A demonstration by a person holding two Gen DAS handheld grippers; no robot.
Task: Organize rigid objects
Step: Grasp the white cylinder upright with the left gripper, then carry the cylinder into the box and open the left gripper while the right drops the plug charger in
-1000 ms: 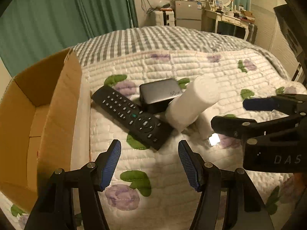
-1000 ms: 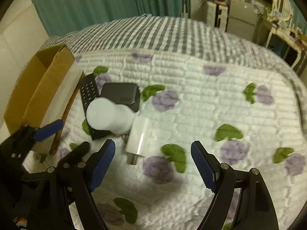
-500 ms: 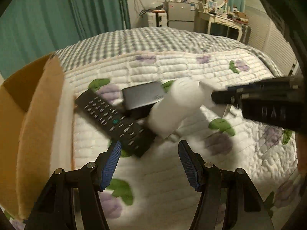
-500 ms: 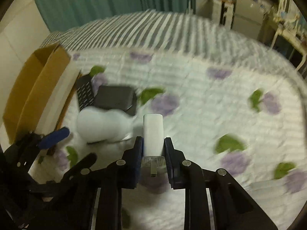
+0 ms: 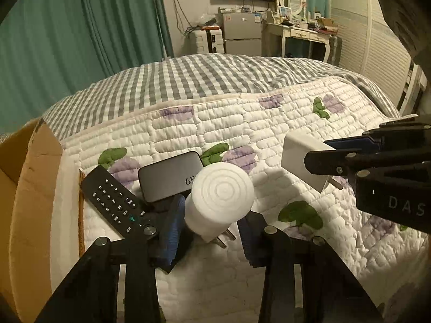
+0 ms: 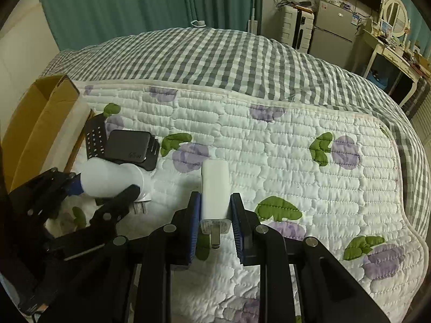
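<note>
My right gripper [image 6: 215, 224] is shut on a white flat charger [image 6: 215, 192], prongs toward the camera, held just above the quilt; the charger also shows in the left wrist view [image 5: 301, 158]. My left gripper [image 5: 212, 231] has its blue pads on both sides of a white round plug adapter [image 5: 221, 200], which also shows in the right wrist view [image 6: 110, 177]. A black remote [image 5: 118, 202] and a dark grey power brick [image 5: 169, 173] lie just beyond it.
An open cardboard box [image 5: 24, 188] stands at the left, against the remote's end. The floral quilt [image 6: 296, 161] stretches to the right over a grey checked blanket [image 5: 204, 80]. A fridge, a dresser and green curtains stand behind the bed.
My right gripper closed on the white charger and lifted it. My left gripper moved forward and closed around the round adapter.
</note>
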